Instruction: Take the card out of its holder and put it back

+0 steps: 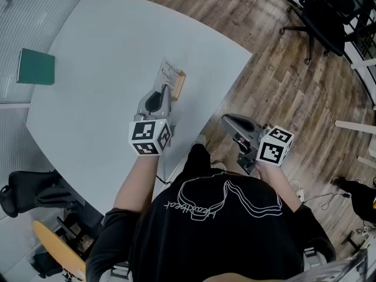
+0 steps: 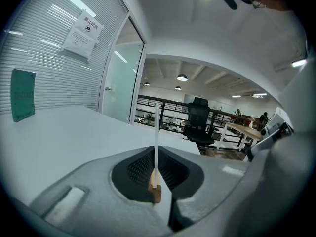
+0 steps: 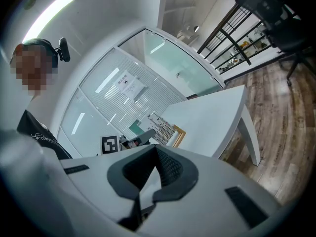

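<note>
The card (image 1: pixel 169 74) stands on edge in the slot of its small wooden holder (image 1: pixel 178 85), near the table's (image 1: pixel 94 51) floor-side edge and just in front of the person. It sits leaning a little, not flat, which leaves its upright near edge free to be taken from the side. That seems to be why the left gripper (image 1: pixel 163 94) comes in low and nearly level, lined up with the card's plane, so that the thin sheet runs straight down the gap between the two jaws.

Looking along that gripper, I see the card as a thin white line rising above the jaws, with the wooden block at its foot. The jaws are drawn in almost fully and, as far as I can judge, they pinch the card's near edge. The card has not left the slot, so I take this as the grip just before the lift, or the last moment of setting it back; I cannot tell which.

The right gripper (image 1: pixel 230 122) hangs off the table over the wooden floor, close to the person's body and well apart from the holder. Its jaws look closed with nothing between them. It seems merely parked, though a light holder may want steadying.

A green book (image 1: pixel 35 67) lies at the far corner.
</note>
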